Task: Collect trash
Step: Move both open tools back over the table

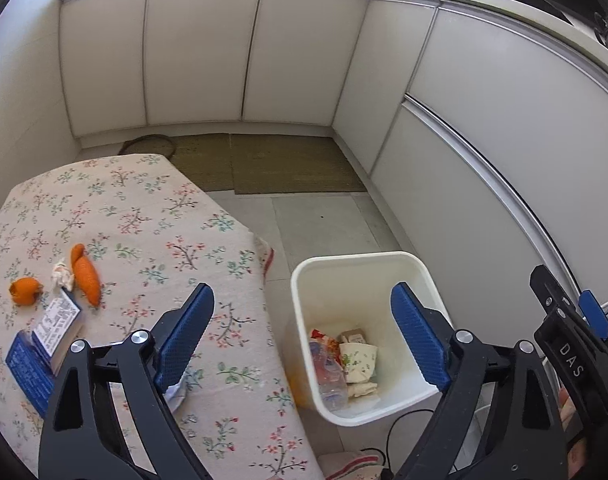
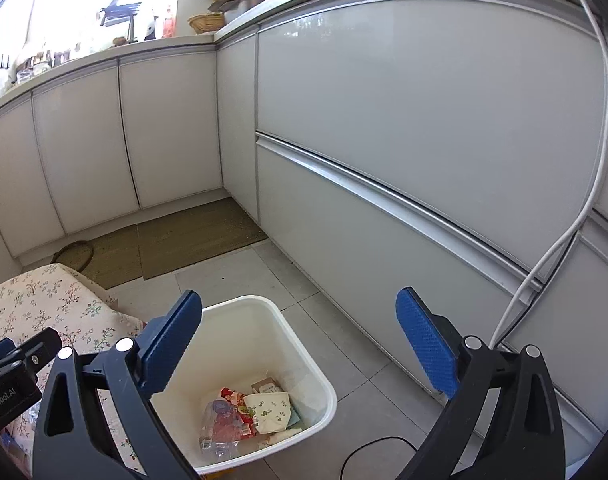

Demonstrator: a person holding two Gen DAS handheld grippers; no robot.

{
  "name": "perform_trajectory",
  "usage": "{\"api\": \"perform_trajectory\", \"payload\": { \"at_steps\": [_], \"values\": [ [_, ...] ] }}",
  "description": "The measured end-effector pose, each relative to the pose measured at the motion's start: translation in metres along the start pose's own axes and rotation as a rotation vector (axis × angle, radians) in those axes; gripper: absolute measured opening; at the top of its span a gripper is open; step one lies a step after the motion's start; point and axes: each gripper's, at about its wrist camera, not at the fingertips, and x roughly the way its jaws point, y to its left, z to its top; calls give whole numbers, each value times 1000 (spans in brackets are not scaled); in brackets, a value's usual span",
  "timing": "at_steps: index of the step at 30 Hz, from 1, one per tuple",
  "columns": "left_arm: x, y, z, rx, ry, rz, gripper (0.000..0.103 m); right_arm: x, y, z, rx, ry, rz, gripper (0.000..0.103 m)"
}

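Observation:
A white trash bin [image 1: 355,264] stands on the floor right of the table; it holds a paper cup [image 1: 359,360], a plastic bottle and wrappers. It also shows in the right wrist view [image 2: 300,340]. On the floral tablecloth [image 1: 144,216] lie two orange peels [image 1: 86,276] [image 1: 24,290], a crumpled tissue [image 1: 62,276] and a blue box with a leaflet [image 1: 44,344]. My left gripper [image 1: 304,340] is open and empty, over the table edge and bin. My right gripper [image 2: 300,356] is open and empty above the bin.
White cabinet fronts [image 1: 200,52] run along the back and right. Woven mats [image 1: 288,164] lie on the tiled floor. A black cable [image 2: 375,448] lies by the bin. A white cable [image 2: 563,240] hangs down the drawers at right.

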Motion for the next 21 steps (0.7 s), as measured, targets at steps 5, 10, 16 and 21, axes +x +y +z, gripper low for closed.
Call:
{"api": "perform_trajectory", "payload": {
  "at_steps": [5, 10, 16, 21],
  "values": [
    [-12, 34, 5, -37, -11, 52, 92, -11, 37, -3, -55, -4, 36, 96],
    [-22, 68, 6, -70, -8, 92, 93, -19, 74, -6, -102, 6, 81, 96],
    [-34, 120, 2, -127, 4, 154, 94, -31, 124, -11, -154, 17, 143, 96],
    [-49, 169, 0, -193, 9, 206, 94, -42, 166, -17, -196, 12, 193, 96]
  ]
}}
